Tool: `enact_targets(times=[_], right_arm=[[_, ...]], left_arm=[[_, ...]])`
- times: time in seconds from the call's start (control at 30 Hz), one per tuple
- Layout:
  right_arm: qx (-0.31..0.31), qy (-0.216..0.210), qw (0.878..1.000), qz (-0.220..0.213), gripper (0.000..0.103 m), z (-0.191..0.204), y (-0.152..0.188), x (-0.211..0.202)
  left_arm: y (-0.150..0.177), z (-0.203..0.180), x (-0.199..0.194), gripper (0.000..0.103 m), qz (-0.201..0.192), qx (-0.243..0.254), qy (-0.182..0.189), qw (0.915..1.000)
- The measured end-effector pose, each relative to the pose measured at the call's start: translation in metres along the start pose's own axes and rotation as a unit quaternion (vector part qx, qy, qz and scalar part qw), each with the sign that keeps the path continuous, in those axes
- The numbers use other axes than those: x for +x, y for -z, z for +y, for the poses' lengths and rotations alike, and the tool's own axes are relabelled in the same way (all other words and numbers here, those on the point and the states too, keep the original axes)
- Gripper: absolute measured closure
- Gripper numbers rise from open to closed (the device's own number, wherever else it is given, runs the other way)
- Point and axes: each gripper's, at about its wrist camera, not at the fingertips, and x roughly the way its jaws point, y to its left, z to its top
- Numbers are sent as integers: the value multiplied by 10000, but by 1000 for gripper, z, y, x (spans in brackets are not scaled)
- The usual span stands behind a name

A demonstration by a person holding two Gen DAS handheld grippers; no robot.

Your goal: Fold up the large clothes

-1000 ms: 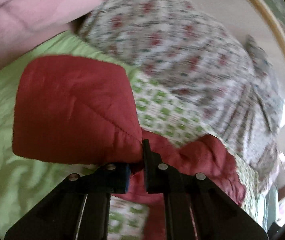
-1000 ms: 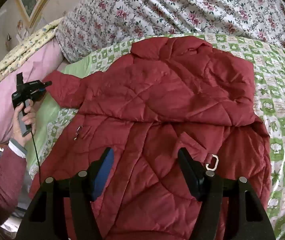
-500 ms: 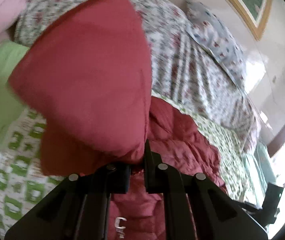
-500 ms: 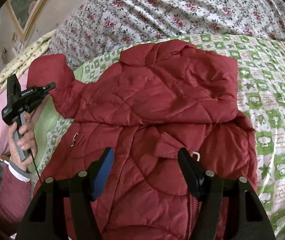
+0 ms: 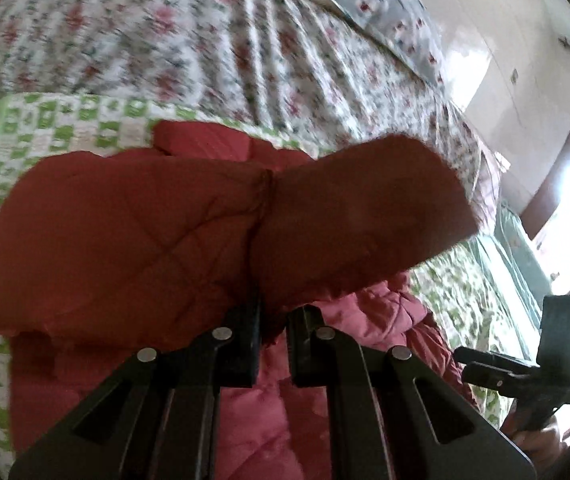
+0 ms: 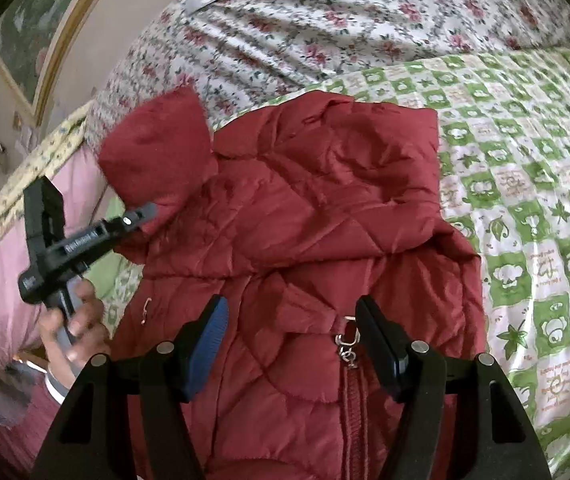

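1. Left wrist view: the left tongs (image 5: 272,322) are clamped on the cuff end of the red quilted jacket's sleeve (image 5: 221,236), which is lifted off the bed and bunched above the fingers, from nine o'clock round to two o'clock. The bite looks shallow, right at the fabric edge, so I judge the slick padded cloth could slide out while it is carried across.

2. Same view: the picture is smeared (a sign of quick travel), and a fast swing could drag the jacket body (image 5: 277,412) at six o'clock out of its flat lay on the green checked bedspread (image 5: 65,132).

3. Same view: the right tongs (image 5: 521,376) sit at four o'clock, near the sleeve's likely path, so the two tools could knock together.

4. Right wrist view: the right tongs (image 6: 291,340) stand open and hold nothing, hovering over the zip pull (image 6: 347,340) at six o'clock. The jacket (image 6: 325,208) lies spread at centre, collar toward twelve o'clock.

5. Same view: with nothing pinning the chest, the sleeve (image 6: 157,148) held at nine o'clock by the left tongs (image 6: 141,216) may tug the shoulder askew, giving a crooked fold. The hood ridge at one o'clock could also make it land lumpy.
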Motion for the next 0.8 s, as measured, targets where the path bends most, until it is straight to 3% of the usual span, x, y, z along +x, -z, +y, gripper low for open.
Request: enact_targets(times=[0.27, 0.43, 0.8], right_arm=[[224, -169, 9995, -126, 33, -12, -11, 0], [449, -281, 9984, -221, 33, -21, -25, 5], [1255, -995, 9871, 60, 29, -42, -66, 71]], left_arm=[[7, -31, 40, 95, 181, -77, 202, 9996], [22, -47, 70, 95, 515, 120, -56, 9986], [37, -53, 77, 95, 672, 330, -211, 9970]])
